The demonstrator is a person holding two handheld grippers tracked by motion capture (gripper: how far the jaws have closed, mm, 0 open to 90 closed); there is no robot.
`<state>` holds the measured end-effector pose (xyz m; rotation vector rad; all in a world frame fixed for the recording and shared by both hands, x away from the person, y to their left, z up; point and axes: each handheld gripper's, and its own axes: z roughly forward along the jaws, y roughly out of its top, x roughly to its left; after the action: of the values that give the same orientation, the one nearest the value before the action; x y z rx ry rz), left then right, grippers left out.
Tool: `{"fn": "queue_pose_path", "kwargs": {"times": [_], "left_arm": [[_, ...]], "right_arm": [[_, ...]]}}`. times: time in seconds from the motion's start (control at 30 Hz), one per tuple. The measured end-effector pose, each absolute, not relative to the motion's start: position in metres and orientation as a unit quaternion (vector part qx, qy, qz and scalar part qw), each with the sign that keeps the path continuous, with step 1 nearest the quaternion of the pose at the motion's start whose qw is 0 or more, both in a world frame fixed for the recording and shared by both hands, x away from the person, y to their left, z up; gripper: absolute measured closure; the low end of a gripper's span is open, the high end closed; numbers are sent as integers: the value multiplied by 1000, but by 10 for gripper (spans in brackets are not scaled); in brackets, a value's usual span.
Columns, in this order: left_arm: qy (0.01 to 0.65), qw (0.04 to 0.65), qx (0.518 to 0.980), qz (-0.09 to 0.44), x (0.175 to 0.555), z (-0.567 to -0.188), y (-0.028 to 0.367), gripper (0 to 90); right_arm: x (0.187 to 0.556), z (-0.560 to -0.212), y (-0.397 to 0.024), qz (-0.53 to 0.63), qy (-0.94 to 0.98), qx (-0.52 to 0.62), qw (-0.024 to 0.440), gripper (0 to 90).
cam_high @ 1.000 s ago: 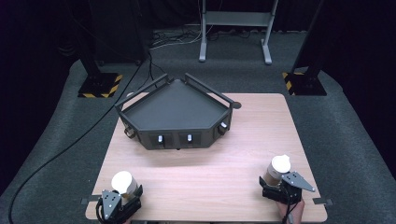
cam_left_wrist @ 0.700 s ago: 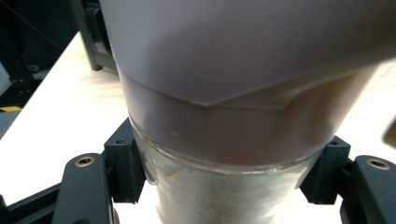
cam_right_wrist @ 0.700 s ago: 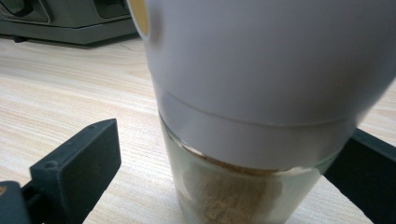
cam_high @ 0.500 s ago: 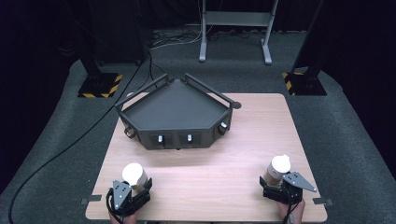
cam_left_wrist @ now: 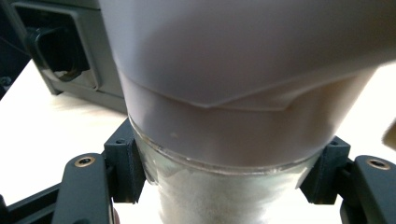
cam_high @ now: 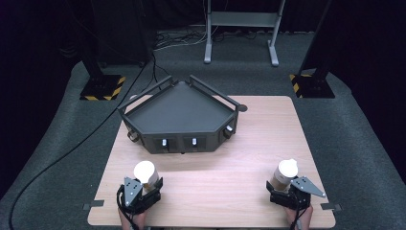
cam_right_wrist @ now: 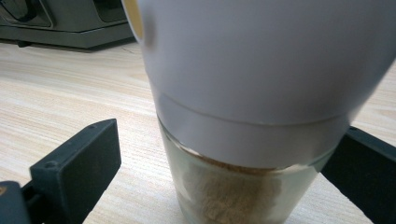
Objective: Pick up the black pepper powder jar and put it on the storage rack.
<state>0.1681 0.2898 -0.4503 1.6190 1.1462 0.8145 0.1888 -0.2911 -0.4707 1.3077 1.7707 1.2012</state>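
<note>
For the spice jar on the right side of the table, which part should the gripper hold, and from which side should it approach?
Grip the clear glass body just under the white cap, coming level from the person's side. The right spice jar stands upright, and its cap flares wider than the glass, so it probably stops the jar from slipping down. The right gripper already straddles that glass, one jaw still clear.

We see 2 clear glass jars w/ smooth matt white plastic caps: left jar (cam_high: 145, 173) holds pale powder, right jar (cam_high: 285, 173) coarser tan powder. Table (cam_high: 249, 139) is light wood-grain laminate, smooth. Far tray (cam_high: 179, 110) looks matt dark plastic. Gripper jaws: matt black plastic.
</note>
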Motion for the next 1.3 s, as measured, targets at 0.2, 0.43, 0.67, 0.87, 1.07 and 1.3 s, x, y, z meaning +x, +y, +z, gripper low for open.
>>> {"fn": "queue_pose_path", "kwargs": {"times": [0.2,0.43,0.67,0.87,1.07,1.3], "left_arm": [[461,483,666,333,176,-445,286,308],[448,483,674,333,185,-439,281,307],[440,486,680,328,196,-434,275,308],[428,485,689,328,207,-428,272,307],[420,488,690,331,215,-422,269,308],[414,489,692,331,223,-418,267,307]], "right_arm": [[189,-471,-291,456,671,495,311,0],[189,-471,-292,457,671,494,311,0],[189,-471,-292,458,671,494,310,0],[189,-471,-293,459,671,493,310,0],[189,-471,-293,459,671,493,310,0],[188,-472,-293,459,670,494,311,0]]}}
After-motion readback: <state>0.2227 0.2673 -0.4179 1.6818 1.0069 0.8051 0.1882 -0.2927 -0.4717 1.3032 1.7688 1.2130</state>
